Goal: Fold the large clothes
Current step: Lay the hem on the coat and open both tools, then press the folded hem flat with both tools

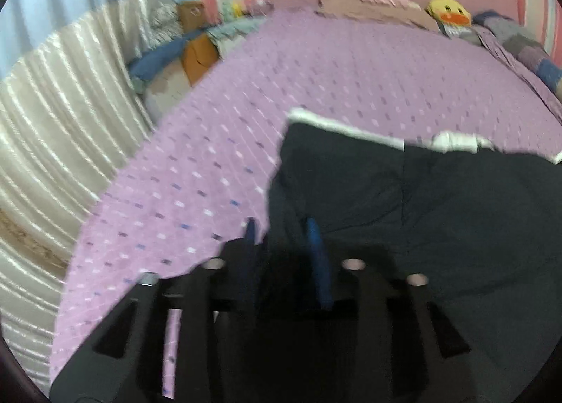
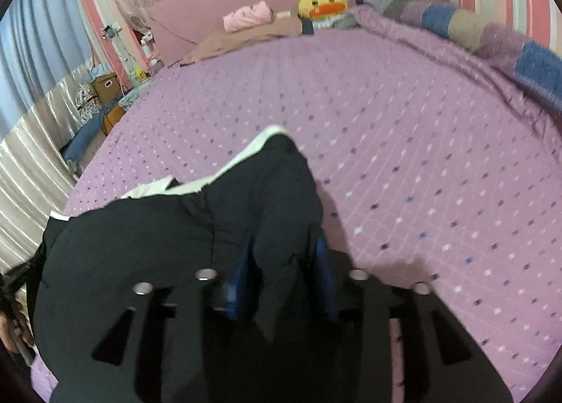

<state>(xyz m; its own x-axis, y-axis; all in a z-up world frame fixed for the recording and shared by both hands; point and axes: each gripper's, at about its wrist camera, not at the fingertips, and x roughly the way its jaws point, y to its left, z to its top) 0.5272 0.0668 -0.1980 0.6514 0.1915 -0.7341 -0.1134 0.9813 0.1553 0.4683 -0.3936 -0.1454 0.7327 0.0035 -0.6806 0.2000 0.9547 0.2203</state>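
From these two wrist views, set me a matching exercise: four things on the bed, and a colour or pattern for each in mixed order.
Things:
1. garment by the grippers
2. bedspread
3. plush toy at the far end
4. folded cloth near the plush toy

Colours:
A. yellow with an orange bill
B. purple with small dashes
C. pale pink
D. dark with a white edge

Pairs: 1-D, 2-B, 3-A, 4-C

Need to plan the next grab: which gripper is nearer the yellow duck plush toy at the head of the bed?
Right, as best I can judge. The right gripper works the dark garment's duck-side end; yellow duck plush toy sits ahead. Left gripper sees it far right.
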